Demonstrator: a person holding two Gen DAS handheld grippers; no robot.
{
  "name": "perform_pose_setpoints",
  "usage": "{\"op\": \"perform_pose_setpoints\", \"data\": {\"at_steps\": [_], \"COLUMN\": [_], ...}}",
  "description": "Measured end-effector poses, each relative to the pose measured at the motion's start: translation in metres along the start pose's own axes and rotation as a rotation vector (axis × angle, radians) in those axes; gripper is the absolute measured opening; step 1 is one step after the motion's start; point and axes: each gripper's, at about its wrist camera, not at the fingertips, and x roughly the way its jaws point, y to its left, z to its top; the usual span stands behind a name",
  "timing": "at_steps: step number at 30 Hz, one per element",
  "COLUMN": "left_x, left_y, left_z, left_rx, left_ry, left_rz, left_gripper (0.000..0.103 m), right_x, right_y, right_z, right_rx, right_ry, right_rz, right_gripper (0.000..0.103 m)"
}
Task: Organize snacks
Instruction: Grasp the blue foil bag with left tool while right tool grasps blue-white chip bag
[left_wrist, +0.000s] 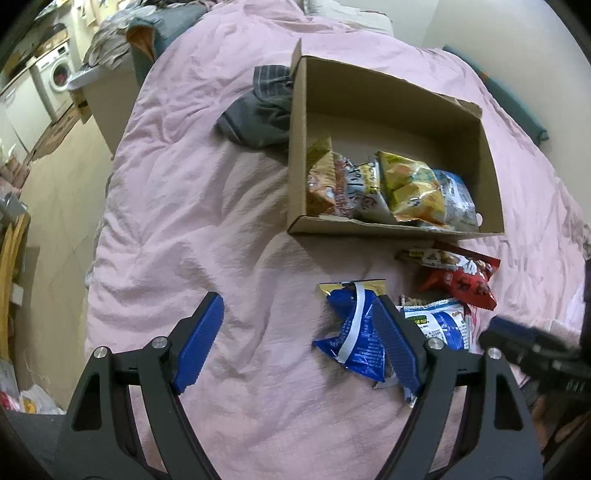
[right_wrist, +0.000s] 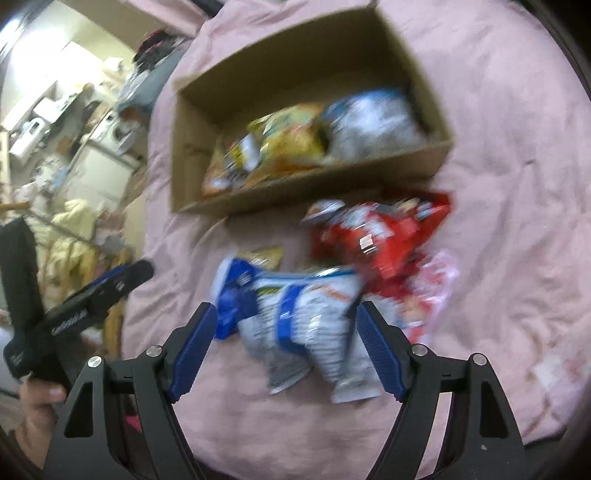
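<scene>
A brown cardboard box (left_wrist: 299, 147) lies on a pink blanket with several snack bags in it, among them a yellow bag (left_wrist: 413, 188). In front of it lie a blue bag (left_wrist: 354, 332), a white and blue bag (left_wrist: 439, 323) and a red bag (left_wrist: 465, 280). My left gripper (left_wrist: 299, 343) is open and empty, its right finger over the blue bag. My right gripper (right_wrist: 286, 347) is open over the white and blue bag (right_wrist: 314, 321), with the red bag (right_wrist: 376, 236) and the box (right_wrist: 314, 188) beyond. The right wrist view is blurred.
A dark grey garment (left_wrist: 258, 110) lies left of the box. The bed's left edge drops to the floor, with a washing machine (left_wrist: 55, 74) far off. The other gripper (left_wrist: 532, 347) shows at the right, and in the right wrist view (right_wrist: 81, 302) at the left.
</scene>
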Motion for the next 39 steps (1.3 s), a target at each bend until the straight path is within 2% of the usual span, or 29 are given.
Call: {"op": "perform_pose_setpoints", "data": {"at_steps": [1, 4, 9, 10, 11, 13, 17, 22, 26, 28, 31, 33, 39], "left_x": [0.000, 0.001, 0.004, 0.004, 0.005, 0.007, 0.009, 0.015, 0.031, 0.045, 0.066, 0.076, 0.091], "left_y": [0.001, 0.004, 0.008, 0.009, 0.010, 0.012, 0.012, 0.011, 0.009, 0.004, -0.008, -0.018, -0.042], "left_z": [0.000, -0.002, -0.004, -0.004, -0.004, -0.004, -0.004, -0.005, -0.007, -0.008, -0.013, -0.016, -0.020], "left_rx": [-0.008, -0.018, -0.023, -0.029, -0.033, -0.042, -0.050, -0.036, -0.045, -0.041, -0.024, 0.001, 0.049], "left_ry": [0.004, 0.014, 0.033, 0.036, 0.039, 0.047, 0.052, 0.062, 0.109, 0.155, 0.226, 0.249, 0.275], "left_rz": [-0.002, -0.010, -0.015, -0.016, -0.017, -0.018, -0.021, -0.008, -0.037, -0.063, -0.082, -0.088, -0.104], "left_gripper": [0.080, 0.080, 0.080, 0.080, 0.080, 0.080, 0.080, 0.080, 0.079, 0.072, 0.061, 0.060, 0.057], "right_x": [0.005, 0.020, 0.052, 0.058, 0.064, 0.074, 0.071, 0.045, 0.003, -0.014, -0.024, -0.030, -0.039], "right_y": [0.005, 0.015, 0.017, 0.015, 0.013, 0.009, 0.007, 0.006, -0.002, -0.007, -0.013, -0.010, -0.011], "right_z": [0.000, 0.000, -0.001, -0.001, -0.001, -0.001, -0.001, -0.009, -0.008, -0.006, -0.006, -0.007, -0.005], "right_rx": [-0.017, -0.062, -0.090, -0.090, -0.089, -0.082, -0.077, -0.078, -0.033, -0.028, -0.012, -0.047, -0.062], "right_ry": [0.017, 0.045, 0.136, 0.154, 0.172, 0.205, 0.203, 0.166, 0.044, -0.012, -0.042, -0.068, -0.097], "right_rz": [0.012, -0.038, -0.181, -0.202, -0.217, -0.216, -0.188, -0.117, 0.013, 0.021, 0.033, -0.009, -0.021], "right_gripper": [0.080, 0.079, 0.079, 0.077, 0.071, 0.070, 0.056, 0.053, 0.053, 0.053, 0.053, 0.053, 0.053]}}
